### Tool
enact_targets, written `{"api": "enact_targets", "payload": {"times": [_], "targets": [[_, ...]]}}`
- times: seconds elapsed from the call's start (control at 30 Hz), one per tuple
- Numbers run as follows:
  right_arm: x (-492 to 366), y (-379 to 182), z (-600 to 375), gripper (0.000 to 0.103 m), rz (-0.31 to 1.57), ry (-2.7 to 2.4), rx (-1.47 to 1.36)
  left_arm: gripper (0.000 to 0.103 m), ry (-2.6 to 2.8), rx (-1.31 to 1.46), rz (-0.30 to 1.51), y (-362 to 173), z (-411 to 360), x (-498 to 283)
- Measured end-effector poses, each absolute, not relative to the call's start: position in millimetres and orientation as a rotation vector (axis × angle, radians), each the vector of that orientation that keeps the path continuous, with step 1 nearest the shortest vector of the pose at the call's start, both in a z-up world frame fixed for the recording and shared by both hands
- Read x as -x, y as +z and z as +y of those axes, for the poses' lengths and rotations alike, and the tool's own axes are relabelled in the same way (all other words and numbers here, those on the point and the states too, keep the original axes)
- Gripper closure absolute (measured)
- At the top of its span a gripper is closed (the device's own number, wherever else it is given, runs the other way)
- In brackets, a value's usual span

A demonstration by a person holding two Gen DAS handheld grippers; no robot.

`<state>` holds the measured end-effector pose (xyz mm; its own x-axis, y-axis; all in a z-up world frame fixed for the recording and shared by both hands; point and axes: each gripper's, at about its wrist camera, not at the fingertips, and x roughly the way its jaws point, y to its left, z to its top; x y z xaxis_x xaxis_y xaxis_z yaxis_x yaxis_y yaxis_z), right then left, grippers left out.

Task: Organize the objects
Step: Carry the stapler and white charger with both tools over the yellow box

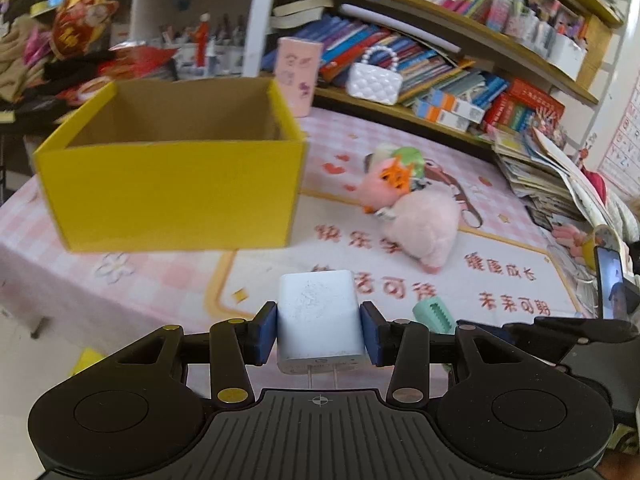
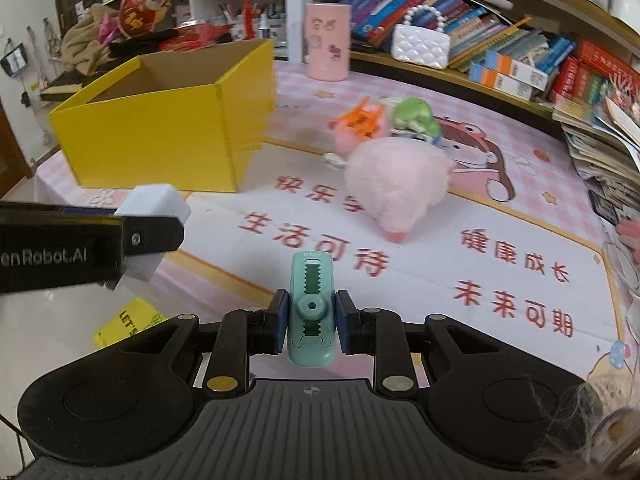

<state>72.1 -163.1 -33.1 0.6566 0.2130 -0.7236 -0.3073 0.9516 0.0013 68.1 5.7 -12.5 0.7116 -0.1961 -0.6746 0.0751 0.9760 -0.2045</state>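
Note:
My left gripper (image 1: 319, 334) is shut on a white plug charger (image 1: 318, 316), prongs pointing back at the camera; it hangs above the table's near edge, in front of an open yellow box (image 1: 172, 184) whose inside looks bare. In the right wrist view the same charger (image 2: 154, 204) and left gripper (image 2: 152, 236) enter from the left. My right gripper (image 2: 311, 326) is shut on a small mint-green toothed clip-like gadget (image 2: 311, 308), also seen at the right in the left view (image 1: 434, 314). A pink plush toy (image 2: 394, 178) with small toys (image 2: 412, 118) behind it lies mid-table.
A pink printed mat (image 2: 420, 264) covers the table. A pink cup (image 2: 328, 42) and a white quilted purse (image 2: 420, 46) stand at the back by bookshelves (image 1: 460, 52). Stacked books (image 1: 536, 176) and a phone (image 1: 610, 280) crowd the right edge. A yellow card (image 2: 128, 322) lies on the floor.

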Motion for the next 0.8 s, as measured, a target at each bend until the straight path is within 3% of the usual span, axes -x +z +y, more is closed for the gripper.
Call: {"api": "enact_targets", "payload": {"times": [0.8], "targets": [[-2.0, -26.5, -66.5, 0.080, 0.778, 0.321, 0.183, 0.061, -0.119, 0.222, 0.730, -10.1, 101.4, 8.2]]}}
